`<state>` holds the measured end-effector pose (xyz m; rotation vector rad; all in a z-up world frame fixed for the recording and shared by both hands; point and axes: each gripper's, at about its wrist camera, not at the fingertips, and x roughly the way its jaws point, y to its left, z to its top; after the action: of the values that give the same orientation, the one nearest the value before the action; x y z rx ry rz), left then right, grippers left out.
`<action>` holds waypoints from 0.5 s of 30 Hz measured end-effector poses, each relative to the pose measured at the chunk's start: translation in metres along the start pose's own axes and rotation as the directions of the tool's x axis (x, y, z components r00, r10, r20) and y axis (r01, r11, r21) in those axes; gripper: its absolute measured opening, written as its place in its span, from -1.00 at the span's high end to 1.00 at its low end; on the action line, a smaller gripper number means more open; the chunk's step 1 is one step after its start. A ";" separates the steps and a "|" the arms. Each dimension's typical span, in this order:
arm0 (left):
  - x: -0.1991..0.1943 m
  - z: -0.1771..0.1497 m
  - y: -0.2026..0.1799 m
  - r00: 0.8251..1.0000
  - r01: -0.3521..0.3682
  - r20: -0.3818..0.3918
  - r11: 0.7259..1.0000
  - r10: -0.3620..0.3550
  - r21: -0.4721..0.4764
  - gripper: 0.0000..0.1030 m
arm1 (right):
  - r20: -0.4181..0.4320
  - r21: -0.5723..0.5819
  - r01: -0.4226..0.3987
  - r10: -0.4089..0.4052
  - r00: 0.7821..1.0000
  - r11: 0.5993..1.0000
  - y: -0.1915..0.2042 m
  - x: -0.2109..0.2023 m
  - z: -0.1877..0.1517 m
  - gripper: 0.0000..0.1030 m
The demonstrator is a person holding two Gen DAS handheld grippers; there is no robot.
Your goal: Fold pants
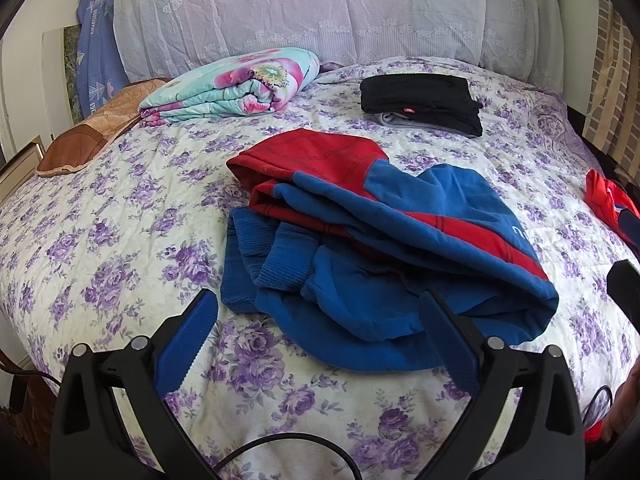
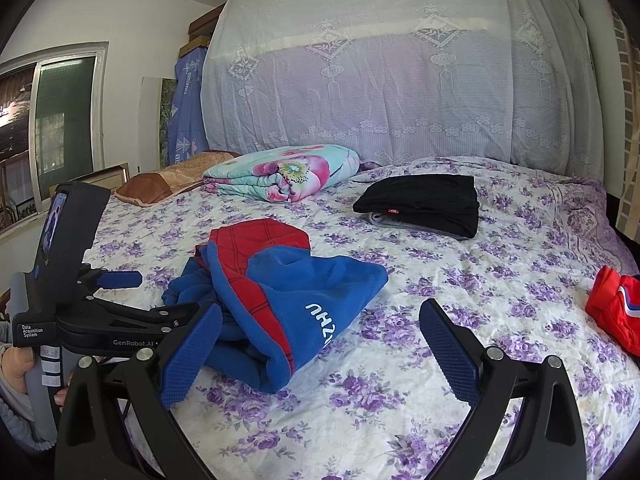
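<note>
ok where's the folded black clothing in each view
Left wrist view: the folded black clothing lies upper right of centre, behind the blue and red pants.
Right wrist view: folded black clothing right of centre, mid-height.
Shared landmark: the floral folded quilt, to its left.

One pair of red-and-blue pants (image 1: 384, 236) lies bunched at the centre of the one bed (image 1: 100, 248). One stack of folded dark clothes (image 1: 424, 100) sits at 1 o'clock from it, one folded floral quilt (image 1: 232, 84) at 11 o'clock, one brown pillow (image 1: 88, 136) at 10 o'clock, and one red garment (image 2: 614, 308) at 3 o'clock. Two grippers show, the left gripper (image 1: 318, 318) and the right gripper (image 2: 320, 332), each with two blue pads spread apart. One window (image 2: 52, 128) shows at 9 o'clock.
</note>
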<state>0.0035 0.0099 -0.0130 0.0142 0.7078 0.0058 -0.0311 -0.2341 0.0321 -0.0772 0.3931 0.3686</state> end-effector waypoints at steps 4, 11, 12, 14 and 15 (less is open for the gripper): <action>0.001 -0.001 0.000 1.000 0.000 -0.002 1.000 0.000 0.000 -0.91 | -0.001 0.000 0.000 0.000 1.000 1.000 0.000 0.000 0.000 -0.93; 0.001 -0.003 -0.001 1.000 0.001 -0.004 1.000 -0.001 0.000 -0.91 | -0.001 0.000 0.000 0.000 1.000 1.000 0.000 -0.001 0.000 -0.93; 0.001 -0.004 -0.002 1.000 0.002 -0.004 1.000 -0.002 0.000 -0.91 | 0.000 0.000 0.000 0.000 1.000 1.000 0.001 0.000 0.000 -0.93; 0.001 -0.004 -0.002 1.000 0.002 -0.005 1.000 -0.002 0.000 -0.91 | -0.001 0.000 0.000 0.000 1.000 1.000 0.001 0.000 0.000 -0.93; 0.001 -0.005 -0.002 1.000 0.002 -0.006 1.000 -0.002 0.000 -0.90 | -0.001 0.000 0.001 -0.001 1.000 1.000 0.001 0.000 0.000 -0.93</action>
<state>0.0014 0.0081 -0.0174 0.0131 0.7134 0.0038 -0.0313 -0.2332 0.0323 -0.0777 0.3939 0.3679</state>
